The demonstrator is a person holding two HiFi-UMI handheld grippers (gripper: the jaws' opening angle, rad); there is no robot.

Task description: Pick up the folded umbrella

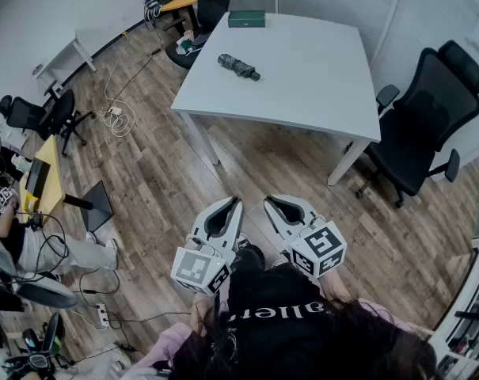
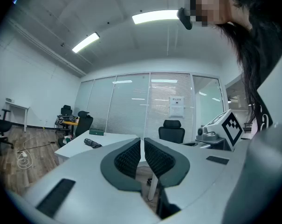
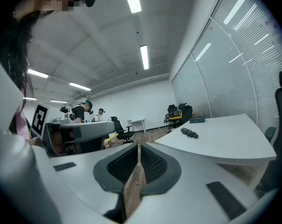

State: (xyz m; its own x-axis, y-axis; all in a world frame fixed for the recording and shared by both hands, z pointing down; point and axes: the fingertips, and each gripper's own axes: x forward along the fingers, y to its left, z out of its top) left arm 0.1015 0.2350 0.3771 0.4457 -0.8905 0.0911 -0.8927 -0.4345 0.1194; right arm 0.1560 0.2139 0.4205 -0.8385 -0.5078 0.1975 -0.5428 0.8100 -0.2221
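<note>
The folded umbrella (image 1: 237,66) lies on its side on the white counter (image 1: 310,77), toward its left edge and well apart from both claws. The left claw (image 1: 237,202) and right claw (image 1: 269,203) are each closed on nothing, side by side near the person. The umbrella looks light, stiff inside and slick-skinned, so 1 claw across its wrapped middle should hold best.

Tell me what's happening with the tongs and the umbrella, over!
Both shut and empty: left tongs, right tongs. The folded umbrella lies on the white table, untouched. The green box sits beyond it, apart; nothing in the way.
</note>
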